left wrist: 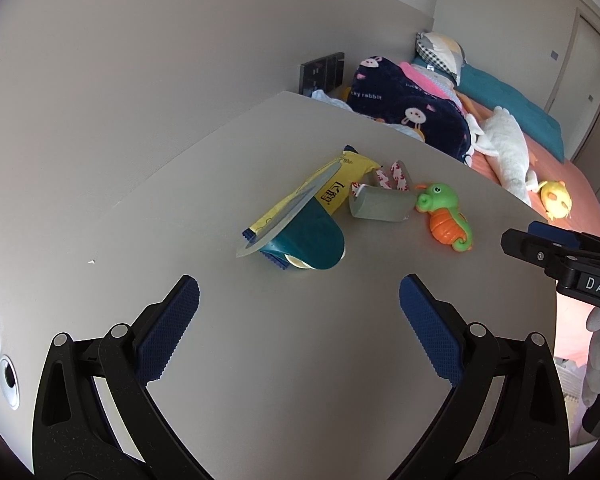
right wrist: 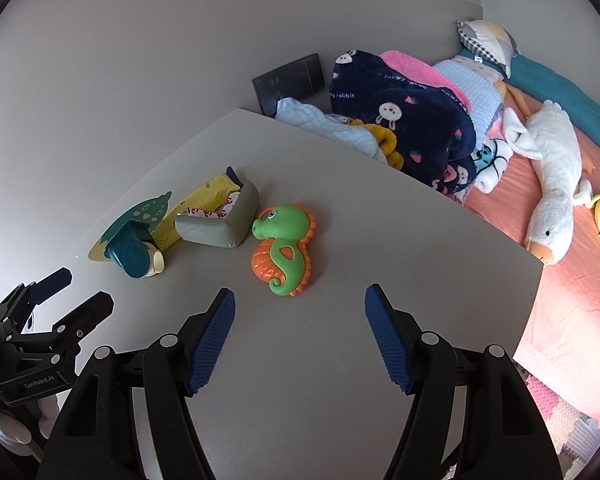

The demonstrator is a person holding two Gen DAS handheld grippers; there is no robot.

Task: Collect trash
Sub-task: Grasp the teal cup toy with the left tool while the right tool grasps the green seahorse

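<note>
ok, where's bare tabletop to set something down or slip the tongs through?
Free: the near strip between both tongs, left and right, and the clutter; also the table right of the seahorse toy out to the bed-side edge. Crowded: teal holder, yellow wrapper and grey corner guard bunch together.

yellow wrapper partly under teal holder, right hand-held gripper cut off

Both wrist views look down and forward over the worktop from near — the left one from the left side, the right one nearer the bed — sharing the seahorse toy cluster.
</note>
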